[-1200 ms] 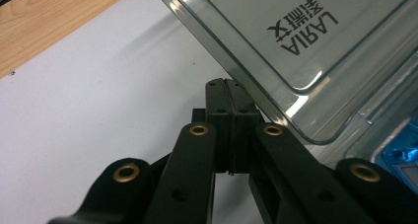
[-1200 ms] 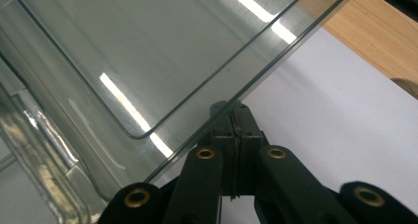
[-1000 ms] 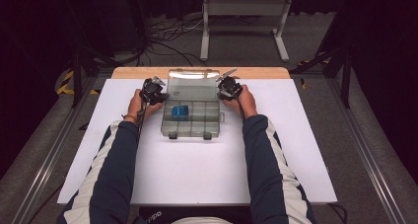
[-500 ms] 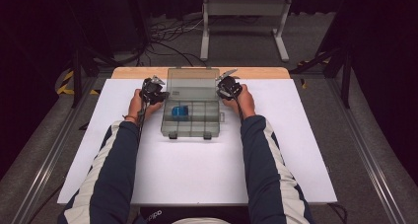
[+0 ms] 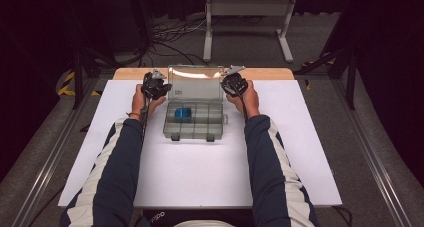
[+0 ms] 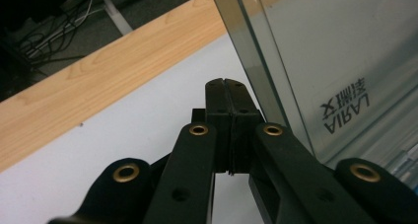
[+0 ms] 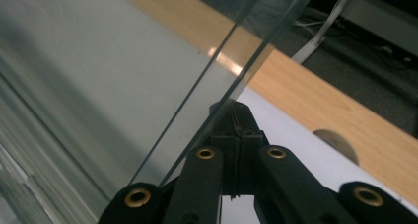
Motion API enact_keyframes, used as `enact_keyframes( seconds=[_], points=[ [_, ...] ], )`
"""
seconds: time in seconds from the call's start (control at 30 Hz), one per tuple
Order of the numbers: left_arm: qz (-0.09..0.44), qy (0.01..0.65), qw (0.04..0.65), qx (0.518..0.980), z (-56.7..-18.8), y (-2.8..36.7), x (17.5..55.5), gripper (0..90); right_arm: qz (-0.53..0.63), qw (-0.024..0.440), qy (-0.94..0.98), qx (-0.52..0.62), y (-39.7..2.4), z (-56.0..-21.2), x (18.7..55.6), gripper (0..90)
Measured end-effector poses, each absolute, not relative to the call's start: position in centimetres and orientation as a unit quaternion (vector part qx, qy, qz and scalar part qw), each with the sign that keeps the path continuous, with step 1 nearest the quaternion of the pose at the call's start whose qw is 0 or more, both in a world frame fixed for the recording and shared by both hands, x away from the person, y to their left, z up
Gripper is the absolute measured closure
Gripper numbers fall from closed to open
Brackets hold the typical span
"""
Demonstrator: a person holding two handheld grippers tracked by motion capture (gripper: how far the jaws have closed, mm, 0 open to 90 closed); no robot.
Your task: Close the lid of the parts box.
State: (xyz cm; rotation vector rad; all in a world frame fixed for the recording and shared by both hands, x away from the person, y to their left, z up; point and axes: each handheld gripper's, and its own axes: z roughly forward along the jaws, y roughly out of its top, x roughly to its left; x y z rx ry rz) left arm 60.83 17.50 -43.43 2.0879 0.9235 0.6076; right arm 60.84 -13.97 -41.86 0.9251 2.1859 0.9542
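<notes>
Raised clear lid (image 5: 195, 82) between left gripper (image 5: 159, 88), right gripper (image 5: 229, 85); jaws closed, empty

Bright table (image 5: 200, 177), dark surroundings — glare on soft-focus lid (image 7: 217, 54).

- White-topped desk (image 5: 200, 172) with pale wood far edge (image 5: 265, 74)
- Grey carpet floor (image 5: 320, 42), tangled cables (image 5: 172, 34)
- Grey metal stand (image 5: 247, 9) behind
- Dark surroundings
</notes>
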Motion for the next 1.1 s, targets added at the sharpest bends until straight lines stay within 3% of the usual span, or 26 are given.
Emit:
enact_keyframes(
  seconds=[1.1],
  points=[
    [0.28,0.364,0.414,0.787,-38.5,17.8,57.8,89.4,0.408,0.32,0.779,0.351,-13.7,-38.5,58.1,90.0]
  ],
)
